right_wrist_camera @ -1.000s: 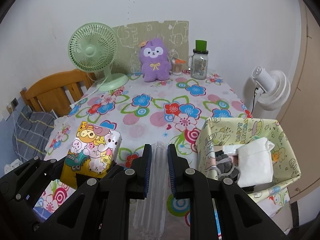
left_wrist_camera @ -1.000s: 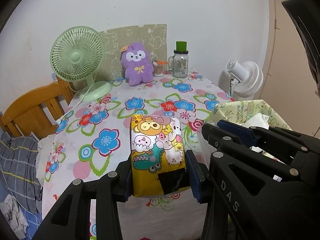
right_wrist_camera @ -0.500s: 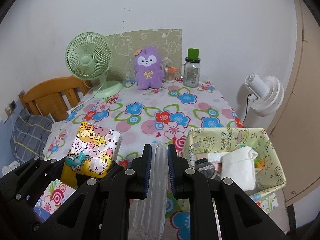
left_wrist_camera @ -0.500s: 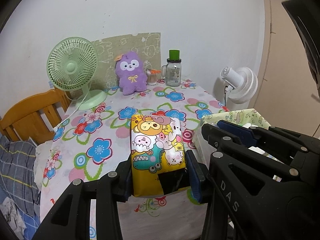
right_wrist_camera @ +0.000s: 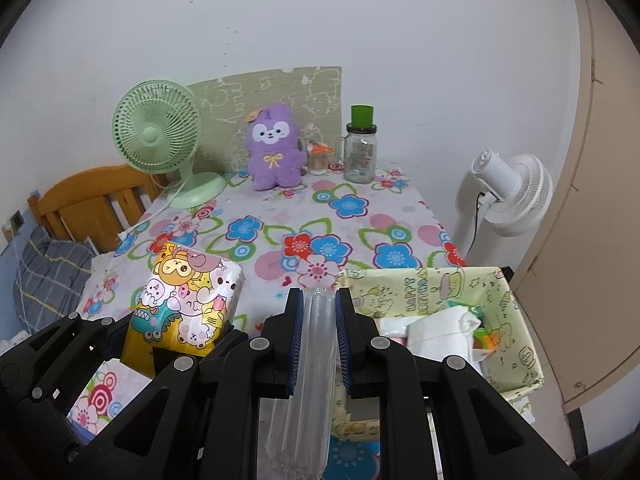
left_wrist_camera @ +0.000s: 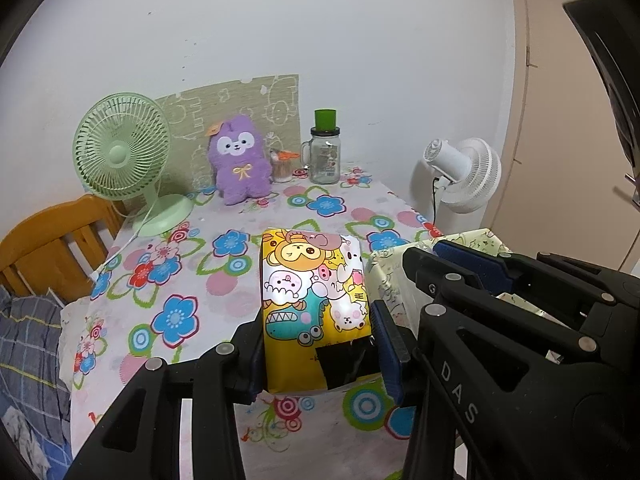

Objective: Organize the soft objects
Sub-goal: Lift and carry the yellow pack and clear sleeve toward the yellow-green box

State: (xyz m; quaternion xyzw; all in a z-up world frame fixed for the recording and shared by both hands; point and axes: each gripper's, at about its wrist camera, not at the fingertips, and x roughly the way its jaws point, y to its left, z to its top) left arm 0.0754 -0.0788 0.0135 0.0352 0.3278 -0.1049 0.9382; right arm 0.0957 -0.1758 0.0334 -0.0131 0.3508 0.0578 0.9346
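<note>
Item one: our left gripper (left_wrist_camera: 318, 350) clamps the cartoon-print tissue pack (left_wrist_camera: 314, 304) by its near end, lifted above the floral tablecloth (left_wrist_camera: 240, 280); its long axis runs away from us toward the wall.

Item two: our right gripper (right_wrist_camera: 317, 334), jaws narrow, pinches a clear plastic sleeve (right_wrist_camera: 310, 380), hanging lengthwise along the fingers, beside the gift-wrap box (right_wrist_camera: 516, 344), apparently the destination.

Cartoon-print tissue pack (left_wrist_camera: 314, 304), gripped, lifted
</note>
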